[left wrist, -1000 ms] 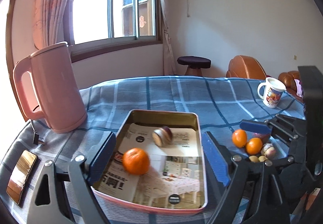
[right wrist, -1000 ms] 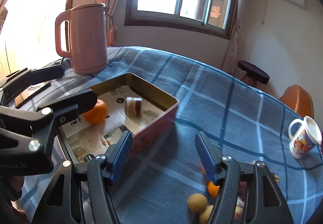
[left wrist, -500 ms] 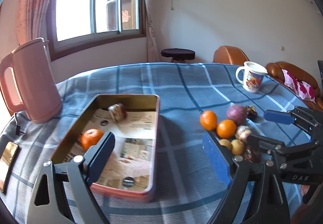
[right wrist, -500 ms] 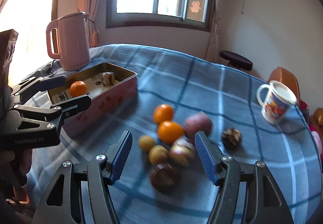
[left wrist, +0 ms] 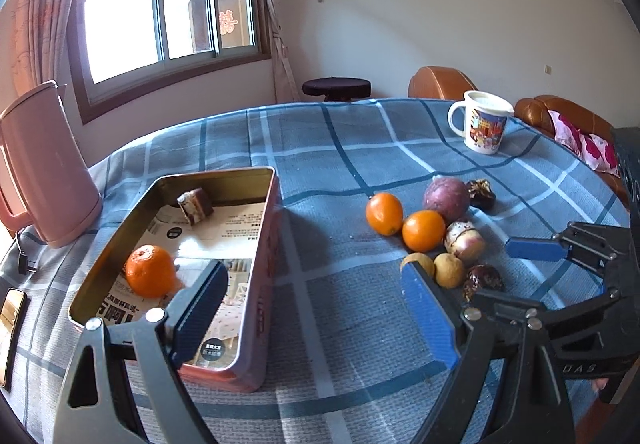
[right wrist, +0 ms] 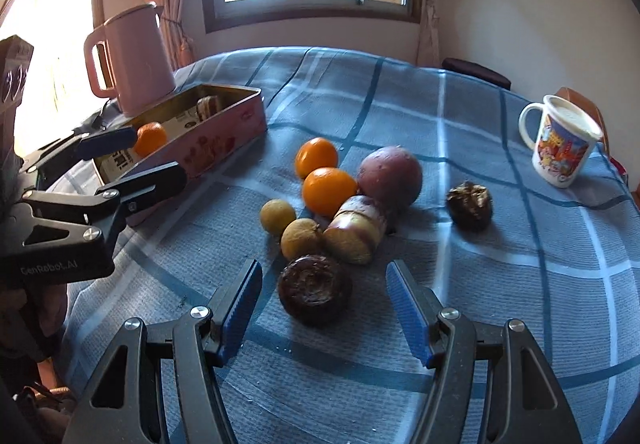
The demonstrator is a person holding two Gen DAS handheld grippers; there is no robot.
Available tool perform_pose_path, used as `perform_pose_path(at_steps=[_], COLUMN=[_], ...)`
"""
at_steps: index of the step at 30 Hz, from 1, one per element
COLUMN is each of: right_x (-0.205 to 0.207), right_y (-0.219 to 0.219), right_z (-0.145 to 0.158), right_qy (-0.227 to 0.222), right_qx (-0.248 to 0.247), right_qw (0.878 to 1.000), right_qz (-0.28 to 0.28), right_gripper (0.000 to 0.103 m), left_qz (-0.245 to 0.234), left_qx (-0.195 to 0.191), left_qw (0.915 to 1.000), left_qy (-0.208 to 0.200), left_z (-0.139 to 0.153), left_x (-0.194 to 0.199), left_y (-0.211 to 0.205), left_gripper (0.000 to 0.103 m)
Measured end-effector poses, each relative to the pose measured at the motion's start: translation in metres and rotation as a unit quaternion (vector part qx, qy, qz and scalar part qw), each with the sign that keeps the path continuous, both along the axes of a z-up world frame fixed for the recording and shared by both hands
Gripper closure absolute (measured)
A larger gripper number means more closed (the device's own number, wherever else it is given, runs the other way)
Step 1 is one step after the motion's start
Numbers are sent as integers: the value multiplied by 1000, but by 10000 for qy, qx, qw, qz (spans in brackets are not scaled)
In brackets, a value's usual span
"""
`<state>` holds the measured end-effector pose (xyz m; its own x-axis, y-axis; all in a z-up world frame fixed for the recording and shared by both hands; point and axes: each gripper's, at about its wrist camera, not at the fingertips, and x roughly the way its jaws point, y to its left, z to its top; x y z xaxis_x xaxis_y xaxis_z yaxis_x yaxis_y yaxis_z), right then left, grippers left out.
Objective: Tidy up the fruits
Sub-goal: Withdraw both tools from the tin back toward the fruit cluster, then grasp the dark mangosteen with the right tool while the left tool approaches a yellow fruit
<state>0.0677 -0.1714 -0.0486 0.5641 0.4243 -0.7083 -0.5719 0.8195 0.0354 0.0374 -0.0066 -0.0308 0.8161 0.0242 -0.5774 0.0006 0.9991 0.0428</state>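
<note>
A pink tin tray [left wrist: 264, 284] [right wrist: 224, 136] lined with printed paper holds an orange [left wrist: 150, 271] and a cut brown-and-white piece [left wrist: 196, 205]. On the blue plaid cloth lie two oranges [right wrist: 316, 158] [right wrist: 329, 190], a purple round fruit [right wrist: 390, 176], two small yellow fruits [right wrist: 277, 216], a cut pale piece [right wrist: 354, 230] and two dark wrinkled fruits [right wrist: 315, 289] [right wrist: 469, 205]. My right gripper [right wrist: 324, 304] is open, its jaws either side of the nearer dark fruit. My left gripper [left wrist: 312, 308] is open and empty beside the tray.
A pink kettle [left wrist: 44, 168] [right wrist: 134, 58] stands behind the tray. A printed mug [left wrist: 482, 122] [right wrist: 562, 142] stands at the far right. A phone [left wrist: 10, 328] lies at the left table edge. A stool [left wrist: 336, 88] and brown armchairs [left wrist: 440, 82] are beyond the table.
Both grippers swung right, away from the tray. The right gripper closed in on the fruit pile, and the dark fruit now sits between its open jaws.
</note>
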Motion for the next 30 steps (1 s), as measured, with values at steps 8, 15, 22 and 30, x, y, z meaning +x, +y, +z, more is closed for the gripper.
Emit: perform_pose_path(at_steps=[8,15,22,30], right_x=[9,4,16,19], right_y=[4,-7,-23,-24], right_z=[-15,-3,3,3], right_qy=[412,114,-168,-96], right_qx=[-48,126,49,171], right_qw=[9991,9998,9988,9990], right_qz=[122,-41,-449,-403], right_gripper=[61,62,62,62], left_qz=[-193,-414,-582,-743], left_qx=[-18,1,8,-95], left_qw=[9994,9980,9951,9919], left_qy=[279,480,796,1030], left_z=[-8,-8,-15,-26], left_x=[10,19,40,48], left_y=[-9,-21,-31,-45], left_gripper=[12,13,35,41])
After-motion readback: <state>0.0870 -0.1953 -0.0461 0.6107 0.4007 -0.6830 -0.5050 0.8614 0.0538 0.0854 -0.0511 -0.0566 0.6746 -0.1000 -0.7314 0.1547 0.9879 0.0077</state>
